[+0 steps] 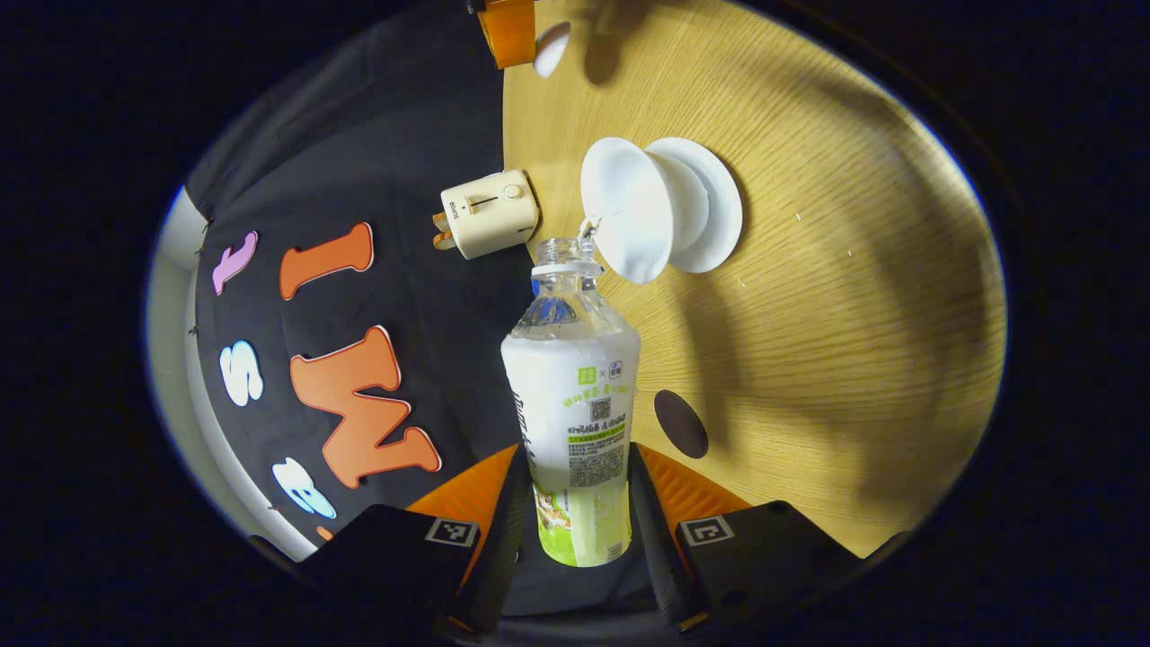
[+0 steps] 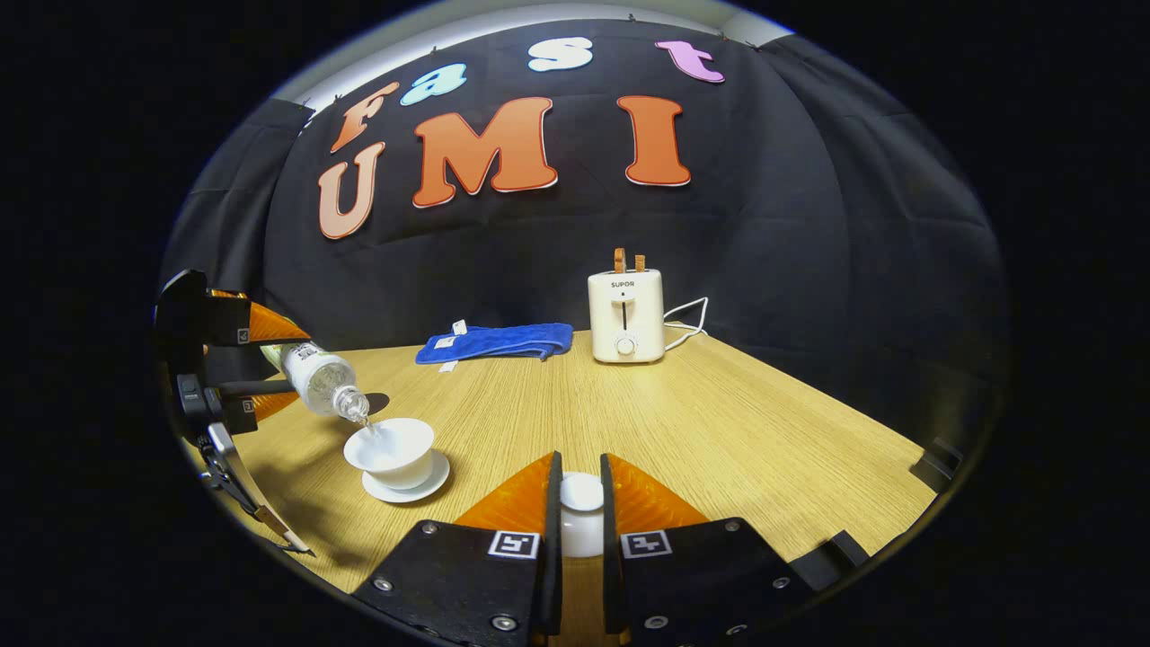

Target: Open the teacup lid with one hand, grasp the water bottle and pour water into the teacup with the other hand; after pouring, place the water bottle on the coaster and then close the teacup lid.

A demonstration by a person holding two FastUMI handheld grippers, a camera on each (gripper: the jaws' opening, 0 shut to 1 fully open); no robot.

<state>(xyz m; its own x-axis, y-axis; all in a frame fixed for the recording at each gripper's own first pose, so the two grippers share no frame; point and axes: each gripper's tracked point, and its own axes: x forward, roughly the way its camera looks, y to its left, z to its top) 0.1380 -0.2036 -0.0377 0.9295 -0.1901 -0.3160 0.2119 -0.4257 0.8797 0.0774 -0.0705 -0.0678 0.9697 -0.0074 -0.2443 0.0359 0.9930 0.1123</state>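
In the left gripper view my left gripper (image 1: 575, 454) is shut on the water bottle (image 1: 575, 395), which has no cap on. The bottle is tilted, its mouth over the rim of the white teacup (image 1: 629, 211), and a thin stream of water falls into the cup. The cup stands open on its white saucer (image 1: 714, 211). A dark round coaster (image 1: 680, 423) lies on the table beside the bottle. In the right gripper view my right gripper (image 2: 580, 467) is shut on the white teacup lid (image 2: 581, 499), held above the table to the right of the teacup (image 2: 391, 449).
A cream toaster (image 2: 626, 316) with its white cord stands at the back of the wooden table (image 2: 719, 431). A folded blue towel (image 2: 499, 341) lies to its left along the black wall. The left gripper (image 2: 243, 359) and the tilted bottle (image 2: 319, 377) hang over the table's left side.
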